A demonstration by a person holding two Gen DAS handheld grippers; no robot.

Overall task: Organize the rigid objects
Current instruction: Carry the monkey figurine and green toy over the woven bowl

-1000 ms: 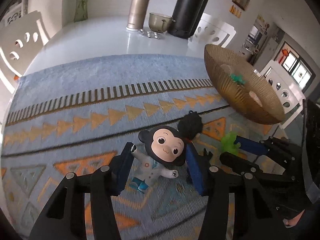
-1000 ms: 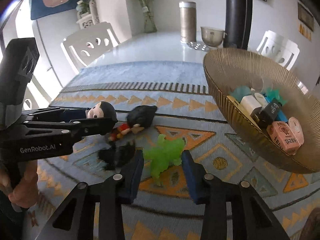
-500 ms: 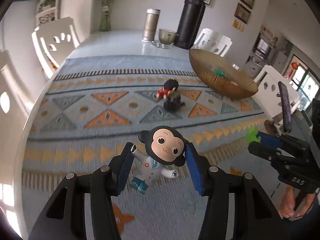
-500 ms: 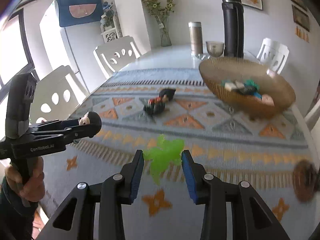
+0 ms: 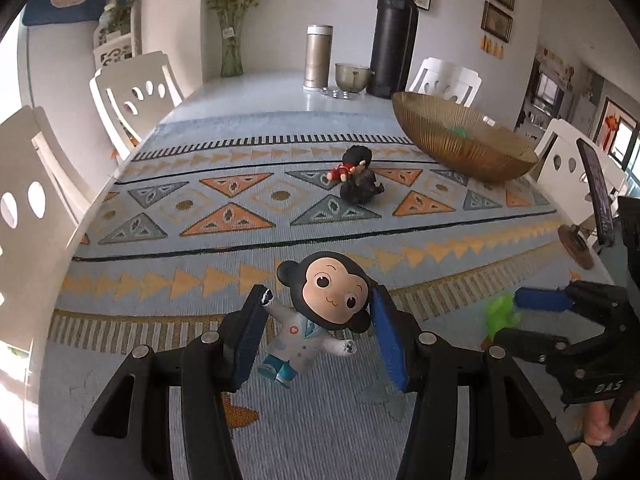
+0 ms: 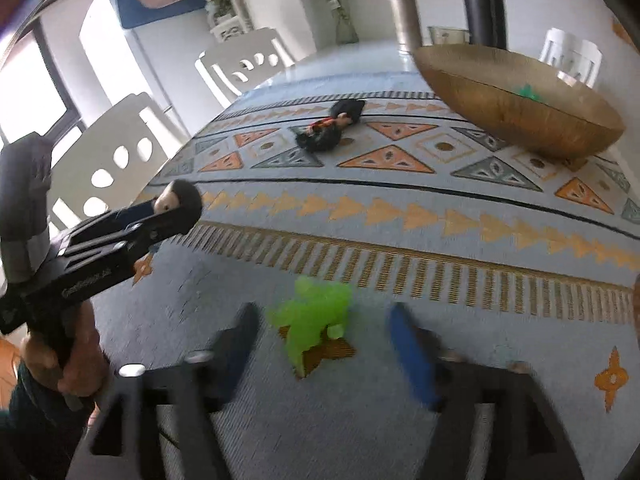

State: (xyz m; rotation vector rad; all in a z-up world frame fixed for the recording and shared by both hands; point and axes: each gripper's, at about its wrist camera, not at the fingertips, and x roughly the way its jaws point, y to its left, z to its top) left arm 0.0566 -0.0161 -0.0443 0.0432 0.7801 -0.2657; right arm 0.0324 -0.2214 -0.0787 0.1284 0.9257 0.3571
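My right gripper (image 6: 320, 340) jaws opening, green toy (image 6: 316, 316) loose between pads, dropping on mat near edge. Left gripper (image 5: 316, 336) clamps monkey figure (image 5: 320, 316). Bowl (image 5: 460, 140) at 2 o'clock. Next, I judge: set monkey down alongside.

The left gripper (image 5: 316, 334) is pointing downward, its fingers clamping a monkey figurine (image 5: 320, 312), while the right gripper (image 6: 324, 344) is spreading its fingers around a green toy (image 6: 316, 316).

My left gripper (image 5: 316, 340) clamps a monkey figurine (image 5: 320, 312) above the patterned rug (image 5: 240, 200). At one o'clock sits a golden bowl (image 5: 460, 144); at three o'clock, my right gripper (image 5: 516, 316) with a green toy (image 5: 500, 314).
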